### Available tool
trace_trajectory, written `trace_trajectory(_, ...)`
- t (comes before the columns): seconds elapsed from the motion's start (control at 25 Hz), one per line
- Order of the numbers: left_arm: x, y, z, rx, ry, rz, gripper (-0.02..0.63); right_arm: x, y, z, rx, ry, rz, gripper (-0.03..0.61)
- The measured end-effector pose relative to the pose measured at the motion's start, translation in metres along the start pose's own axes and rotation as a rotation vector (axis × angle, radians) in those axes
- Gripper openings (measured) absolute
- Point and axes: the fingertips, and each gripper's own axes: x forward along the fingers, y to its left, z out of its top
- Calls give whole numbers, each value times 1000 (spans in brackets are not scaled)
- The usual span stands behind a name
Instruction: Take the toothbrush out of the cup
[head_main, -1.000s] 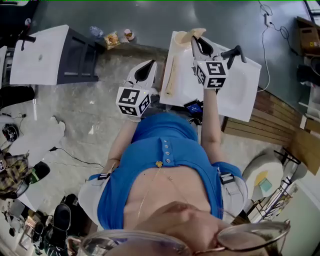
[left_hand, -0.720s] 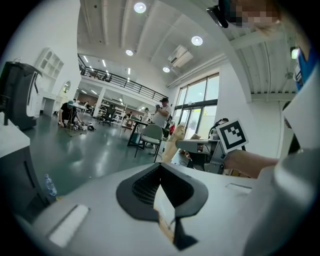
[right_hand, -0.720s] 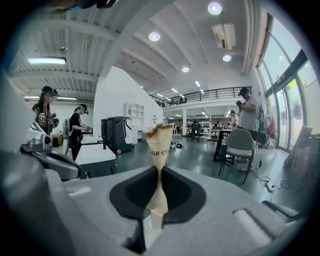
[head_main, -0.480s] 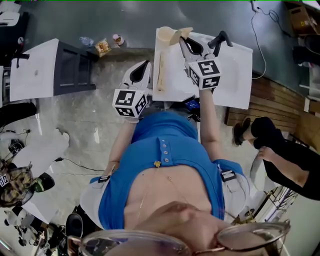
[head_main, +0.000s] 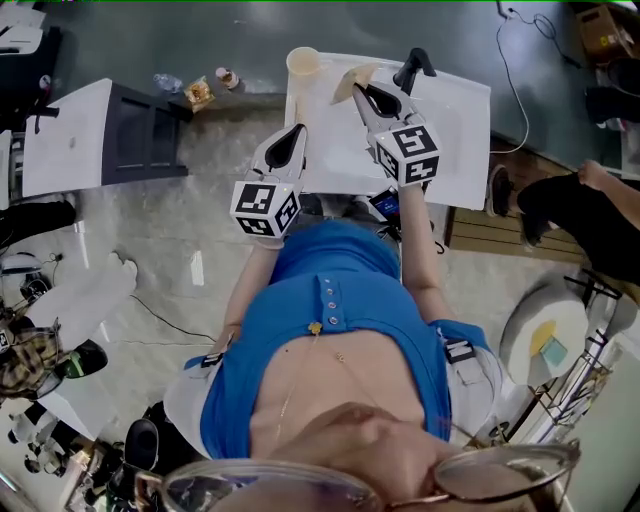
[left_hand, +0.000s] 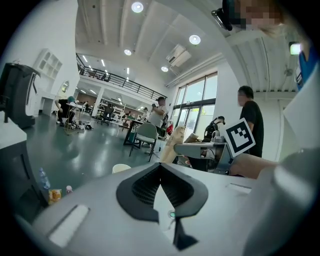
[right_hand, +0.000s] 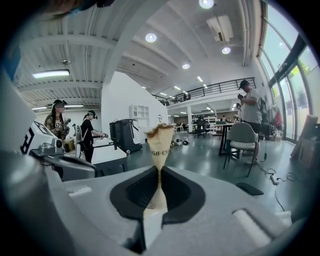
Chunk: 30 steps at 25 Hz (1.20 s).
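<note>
Over the matte white surface (head_main: 450, 130), the left gripper (head_main: 295, 135) has its fingers clenched on nothing, while the right gripper (head_main: 362, 92), near but clear of the pale round cup (head_main: 303, 62), has its fingers grasping the flat, tan, paper-wrapped toothbrush (right_hand: 159, 150); judged: 1 firm pinch, carried level, as thin paper slips.

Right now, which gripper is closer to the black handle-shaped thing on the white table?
Right. The right gripper, shut on a tan paper-wrapped item, is just beside the black thing; the left gripper, shut, is at the table's near left corner.
</note>
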Motion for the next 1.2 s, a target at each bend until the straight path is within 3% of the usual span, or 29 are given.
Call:
trace_trajectory(0.56, 31, -74, -19, -1, -5, 3, 2, -70, -40, -27, 33, 18, 37, 21)
trace_trajectory(1.2, 70, -136, -35, 16, 17, -41, 2, -130, -103, -62, 88, 39, -29, 21)
